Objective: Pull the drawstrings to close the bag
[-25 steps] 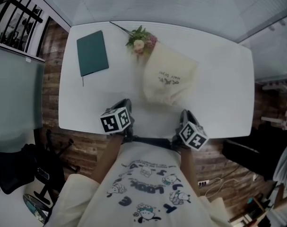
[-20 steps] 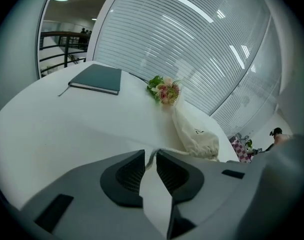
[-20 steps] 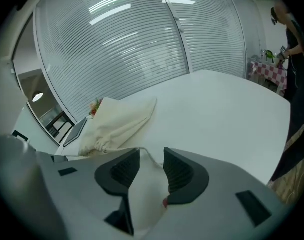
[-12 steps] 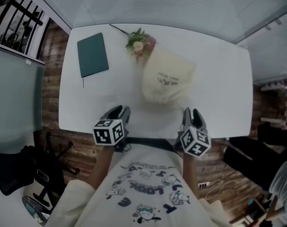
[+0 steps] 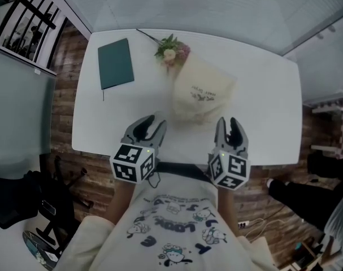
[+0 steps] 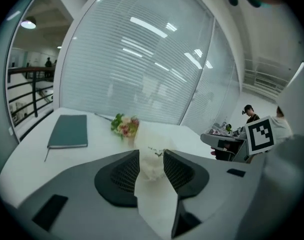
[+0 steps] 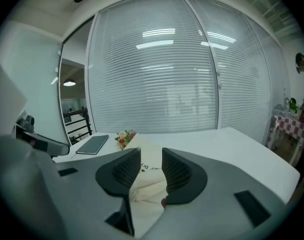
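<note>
Between the jaws of your left tool (image 6: 152,156) there is only air: they have just been opening and stand released, with the bag (image 6: 153,156) framed in the gap but well beyond the tips. Your right tool (image 7: 152,154) is the same story; its jaws have just drawn in a little, yet they are apart and grasp nothing, and the bag shows through that gap too. Seen from the head view, both tools hover over the near edge of the desk (image 5: 261,123), the left tool (image 5: 150,123) and the right tool (image 5: 228,123) side by side and pointing away from you.

The cream bag (image 5: 202,89) lies flat on the desk ahead of them. Its puckered end, which I take for the mouth, faces you and sits roughly midway between the two tools, so neither hand is clearly nearer. Its long axis runs away from you and slants toward your right. I cannot make out the drawstrings themselves, so look for them at either side of that puckered end. Flowers (image 5: 171,49) touch the bag's far corner, and a notebook (image 5: 116,64) lies well off to the left.
</note>
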